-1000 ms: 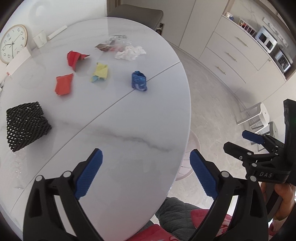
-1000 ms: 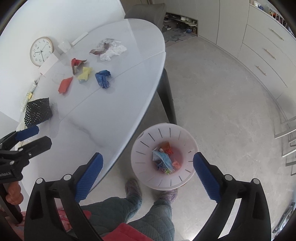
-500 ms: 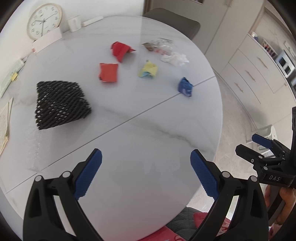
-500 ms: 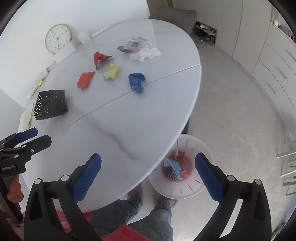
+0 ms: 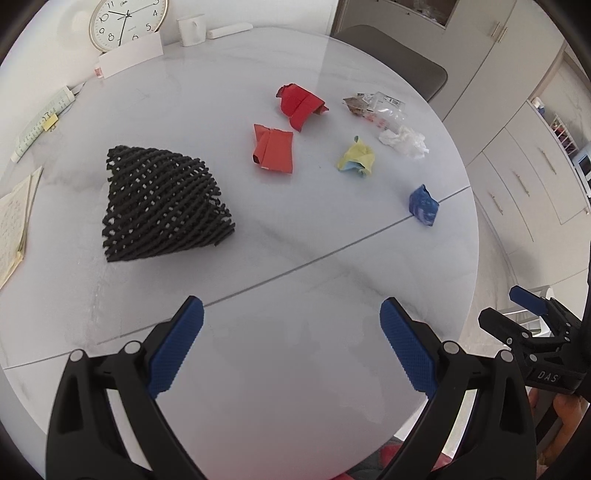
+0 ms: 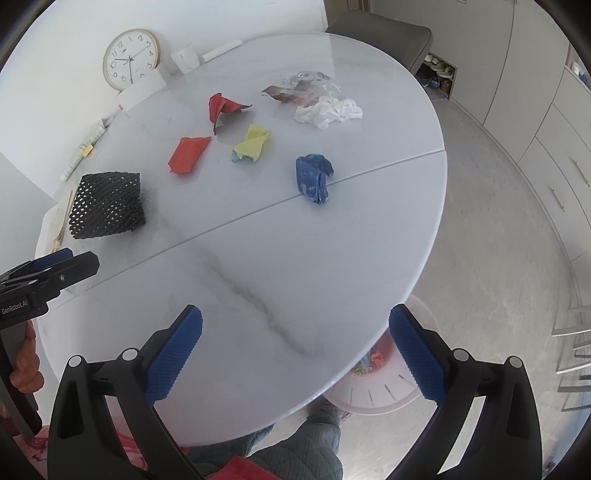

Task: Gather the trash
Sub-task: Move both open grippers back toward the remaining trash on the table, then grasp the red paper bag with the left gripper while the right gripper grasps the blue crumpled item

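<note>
Two grippers, left gripper (image 5: 291, 345) and right gripper (image 6: 295, 354), spread wide, above table (image 6: 258, 266)

Premises: a home, most likely a dining area. A round white marble-look table (image 6: 332, 240) stands against a pale wall, with a grey upholstered chair (image 6: 384, 31) drawn up at its far side. A wall clock (image 6: 131, 59) leans on the tabletop beside a white mug (image 6: 184, 59). Pale built-in cabinets with slim handles (image 5: 524, 177) line one side. An open low compartment (image 6: 437, 74) appears to hold shoes, though the view there is small. A pale slotted waste bin (image 6: 373, 391) sits on the grey floor under the table edge.
</note>
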A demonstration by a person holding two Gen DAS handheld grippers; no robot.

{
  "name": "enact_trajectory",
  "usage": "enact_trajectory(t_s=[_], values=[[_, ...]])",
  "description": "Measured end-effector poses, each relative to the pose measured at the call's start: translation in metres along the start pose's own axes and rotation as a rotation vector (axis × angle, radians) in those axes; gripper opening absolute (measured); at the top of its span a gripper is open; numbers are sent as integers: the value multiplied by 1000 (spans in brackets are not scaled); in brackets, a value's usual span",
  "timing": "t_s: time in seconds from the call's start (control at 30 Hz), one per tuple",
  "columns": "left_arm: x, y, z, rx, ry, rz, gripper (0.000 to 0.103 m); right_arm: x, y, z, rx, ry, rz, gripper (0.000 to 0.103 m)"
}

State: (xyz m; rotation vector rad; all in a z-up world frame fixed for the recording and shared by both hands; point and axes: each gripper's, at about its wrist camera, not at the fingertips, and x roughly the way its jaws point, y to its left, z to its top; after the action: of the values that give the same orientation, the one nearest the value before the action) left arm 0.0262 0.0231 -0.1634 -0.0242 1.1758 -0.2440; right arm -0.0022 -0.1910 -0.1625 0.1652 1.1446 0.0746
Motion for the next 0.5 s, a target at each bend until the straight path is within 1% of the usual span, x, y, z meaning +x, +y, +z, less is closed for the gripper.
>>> enact_trajectory(t_s=[0.2,0.5], values=[[24,4,36,-5,-2,17,92,17,-5,23,-5,14,-11,100],[81,14,103,-37,31,61,92,55,-20,62,41,40,-22,100]])
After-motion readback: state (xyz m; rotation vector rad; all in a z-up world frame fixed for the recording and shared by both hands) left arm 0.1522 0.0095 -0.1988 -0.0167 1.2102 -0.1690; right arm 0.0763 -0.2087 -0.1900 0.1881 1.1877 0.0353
